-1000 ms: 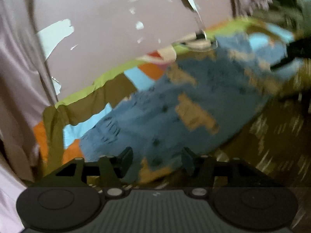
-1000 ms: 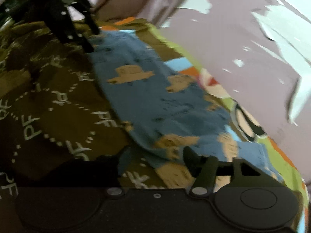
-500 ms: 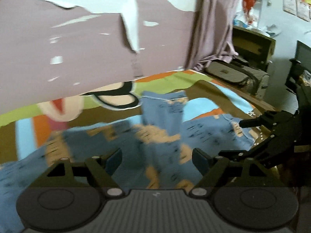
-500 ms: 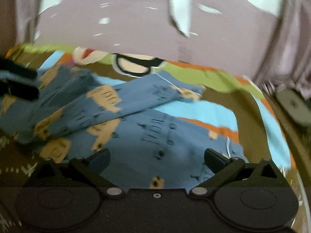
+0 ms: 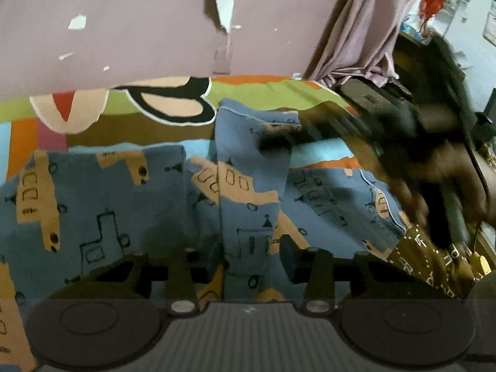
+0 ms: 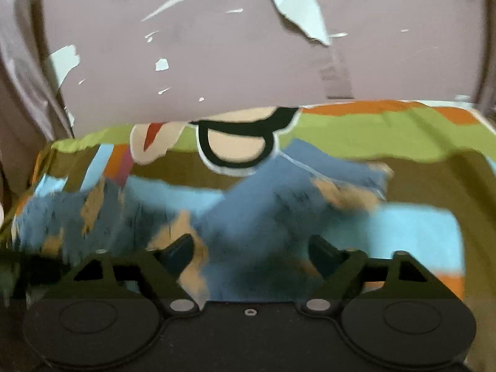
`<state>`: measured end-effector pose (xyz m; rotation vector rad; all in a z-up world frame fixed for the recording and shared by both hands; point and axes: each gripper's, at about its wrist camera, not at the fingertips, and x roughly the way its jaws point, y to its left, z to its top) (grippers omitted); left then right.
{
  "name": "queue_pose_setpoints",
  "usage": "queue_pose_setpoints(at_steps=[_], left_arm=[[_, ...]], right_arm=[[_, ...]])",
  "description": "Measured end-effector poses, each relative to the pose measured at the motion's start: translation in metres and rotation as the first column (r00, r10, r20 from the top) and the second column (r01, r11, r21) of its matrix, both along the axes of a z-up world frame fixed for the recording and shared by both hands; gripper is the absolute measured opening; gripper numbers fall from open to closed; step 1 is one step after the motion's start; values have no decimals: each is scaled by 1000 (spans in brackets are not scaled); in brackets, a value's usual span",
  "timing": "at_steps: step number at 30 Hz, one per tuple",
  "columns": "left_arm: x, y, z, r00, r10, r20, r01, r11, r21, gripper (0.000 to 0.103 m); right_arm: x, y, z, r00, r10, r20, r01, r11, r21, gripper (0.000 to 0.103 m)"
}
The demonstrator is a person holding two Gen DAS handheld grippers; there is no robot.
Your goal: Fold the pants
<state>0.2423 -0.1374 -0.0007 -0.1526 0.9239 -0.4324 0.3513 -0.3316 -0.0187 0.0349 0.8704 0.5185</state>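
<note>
Blue pants (image 5: 93, 204) printed with tan vehicles lie spread on a colourful bedsheet (image 5: 272, 93). One leg (image 5: 248, 192) is laid across the rest and runs down between the fingers of my left gripper (image 5: 251, 257). Its jaws are closing, with the pads at the sides of that strip and no firm pinch visible. My right gripper (image 6: 251, 251) hovers low over the blurred pants (image 6: 263, 214). Its jaws are wide but closing, with fabric below and between the fingers and nothing pinched. In the left wrist view a hand (image 5: 434, 167) holds that gripper, blurred, at the right.
A mauve wall with peeling paint (image 5: 139, 31) backs the bed, and a mauve curtain (image 5: 365, 31) hangs at its right end. A brown cloth with white lettering (image 5: 434, 266) lies at the near right. Dark furniture (image 5: 418, 71) stands beyond the bed.
Both views have swung to face the wall. The left jaws widened, then narrowed around the laid-over pants leg. The right gripper has slid across over the pants and its jaws have narrowed a little.
</note>
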Motion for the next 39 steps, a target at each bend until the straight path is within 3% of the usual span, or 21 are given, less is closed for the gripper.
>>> queue_pose_setpoints(at_steps=[2, 4, 10, 12, 15, 16, 17, 22, 26, 29, 32, 35, 39], left_arm=[[4, 0, -2, 999, 23, -26, -23, 1000, 11, 25], [7, 2, -2, 998, 46, -51, -45, 999, 14, 20], [14, 8, -4, 994, 65, -91, -65, 998, 1, 18], [12, 8, -5, 994, 64, -94, -63, 998, 6, 17], [12, 7, -5, 993, 70, -95, -69, 997, 15, 11], [12, 7, -4, 993, 76, -92, -74, 997, 21, 8], [12, 7, -4, 993, 79, -91, -77, 997, 25, 5], [5, 1, 5, 997, 68, -42, -65, 996, 67, 2], [-8, -10, 18, 999, 9, 31, -13, 991, 135, 2], [-19, -21, 29, 993, -76, 93, 55, 976, 211, 2], [-32, -31, 36, 977, -174, 125, 134, 951, 278, 0], [-42, -43, 34, 954, -279, 110, 232, 920, 317, 0], [-56, -64, 20, 913, -400, 73, 342, 853, 394, 1]], right_arm=[[27, 18, 1, 999, -9, -31, 9, 1000, -22, 64], [52, 35, -2, 998, -40, -50, 36, 996, -81, 57], [90, 53, -17, 985, -122, -125, 103, 984, -149, 52], [93, 57, -19, 980, -146, -131, 122, 977, -176, 44], [90, 54, -18, 981, -163, -105, 139, 969, -205, 17], [89, 50, -18, 979, -172, -106, 149, 970, -194, 5], [88, 44, -17, 977, -182, -111, 162, 972, -172, 2], [66, 8, 0, 973, -218, -78, 217, 976, -26, 1], [19, -40, 34, 957, -292, -3, 290, 950, 117, 1], [-34, -79, 54, 929, -366, 47, 353, 919, 175, 1], [-91, -116, 56, 883, -469, 13, 454, 861, 231, 1], [-136, -139, 35, 821, -567, -58, 565, 796, 217, 1], [-164, -157, -9, 728, -650, -217, 686, 693, 223, 2]])
